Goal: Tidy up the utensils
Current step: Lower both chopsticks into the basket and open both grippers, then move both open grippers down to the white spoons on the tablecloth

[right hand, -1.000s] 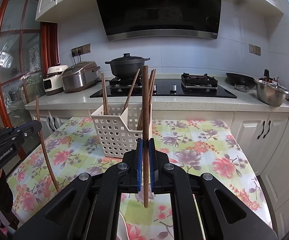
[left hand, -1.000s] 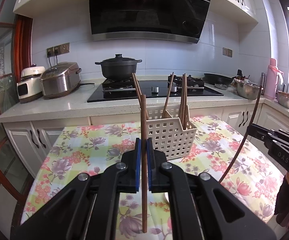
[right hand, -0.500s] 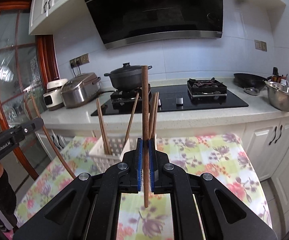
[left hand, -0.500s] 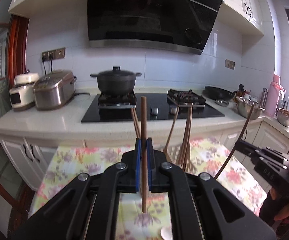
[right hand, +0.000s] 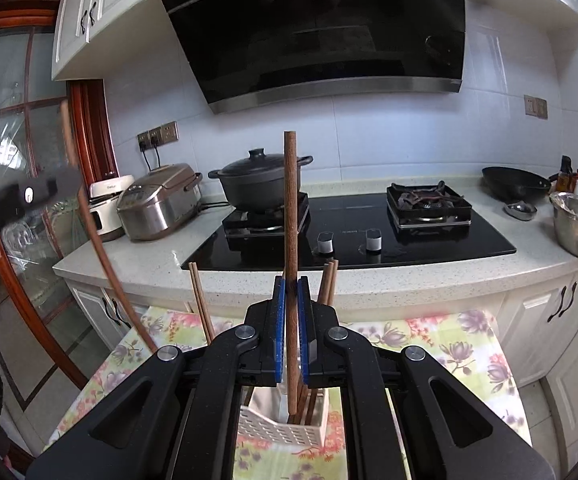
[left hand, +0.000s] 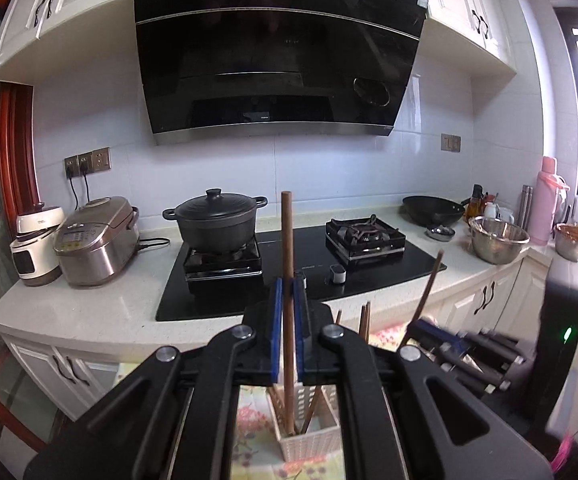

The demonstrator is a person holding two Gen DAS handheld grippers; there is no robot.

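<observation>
My left gripper [left hand: 287,328] is shut on a brown wooden chopstick [left hand: 287,240], held upright with its lower end over the white slotted utensil basket [left hand: 309,438] below. My right gripper [right hand: 291,328] is shut on another brown chopstick [right hand: 290,200], upright, its lower end at the mouth of the same basket [right hand: 277,428]. Several chopsticks [right hand: 329,280] stand in the basket. The right gripper [left hand: 441,340] shows blurred at the right of the left wrist view. The left gripper [right hand: 17,200] shows blurred at the left of the right wrist view.
The basket stands on a table with a floral cloth [right hand: 449,344]. Behind is a counter with a black hob [left hand: 301,272], a black pot [left hand: 219,220], a rice cooker [left hand: 97,240], a wok [left hand: 433,210] and steel bowls [left hand: 497,240]. A range hood [left hand: 277,48] hangs above.
Both grippers have risen and moved over the basket, which now lies beneath them. Each still holds its chopstick upright. The grippers have come closer together.
</observation>
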